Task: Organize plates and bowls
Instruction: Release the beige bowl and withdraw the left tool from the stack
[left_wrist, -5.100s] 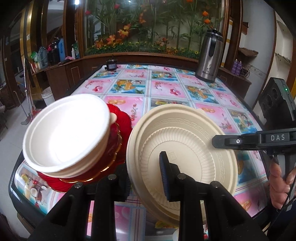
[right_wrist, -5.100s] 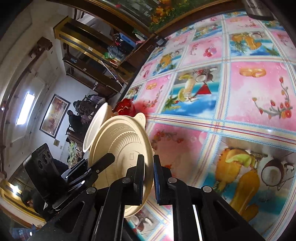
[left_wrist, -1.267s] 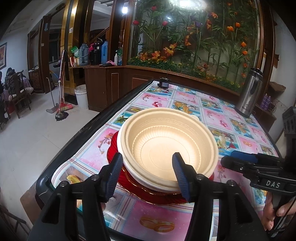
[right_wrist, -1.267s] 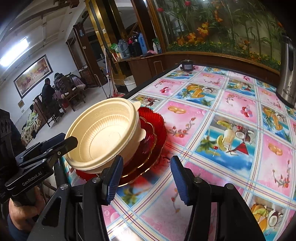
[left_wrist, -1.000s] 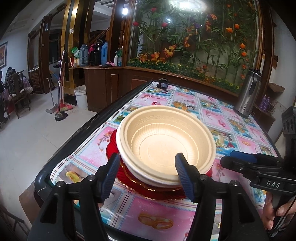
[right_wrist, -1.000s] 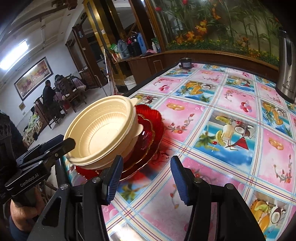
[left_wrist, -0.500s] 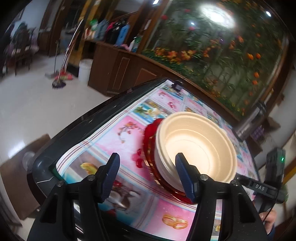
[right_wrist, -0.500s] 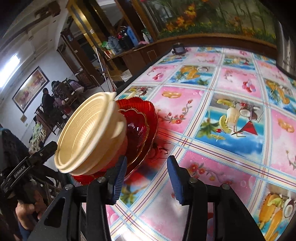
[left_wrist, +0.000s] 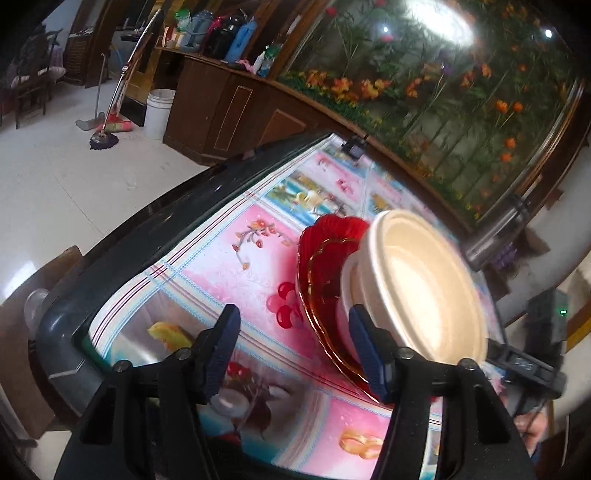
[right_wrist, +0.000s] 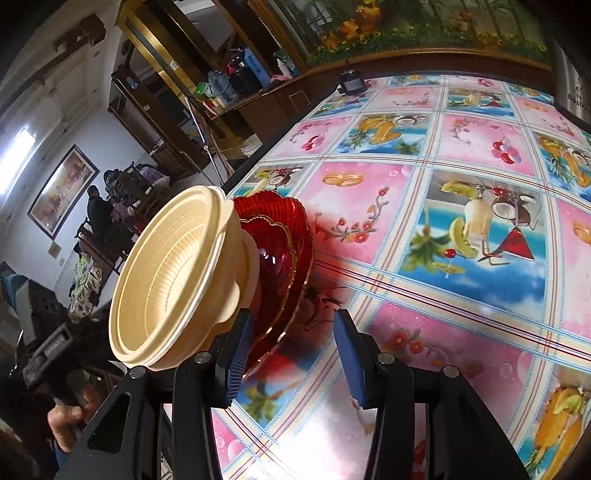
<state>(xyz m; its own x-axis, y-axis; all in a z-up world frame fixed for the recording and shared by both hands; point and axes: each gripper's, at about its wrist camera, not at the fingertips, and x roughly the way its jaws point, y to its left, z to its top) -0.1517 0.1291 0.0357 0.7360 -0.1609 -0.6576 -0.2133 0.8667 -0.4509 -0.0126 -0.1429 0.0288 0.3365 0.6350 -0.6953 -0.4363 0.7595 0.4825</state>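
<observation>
Stack: cream bowls (left_wrist: 417, 288) on red plates (left_wrist: 321, 266); left gripper (left_wrist: 295, 347) nearer, jaws closing empty beside plate rim

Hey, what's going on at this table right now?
A person with a gripper in each hand is tidying dishes. Cream bowls sit nested on stacked red plates near the corner of the table. The left gripper is closing beside the stack with nothing between its fingers; the right gripper is open and empty.
</observation>
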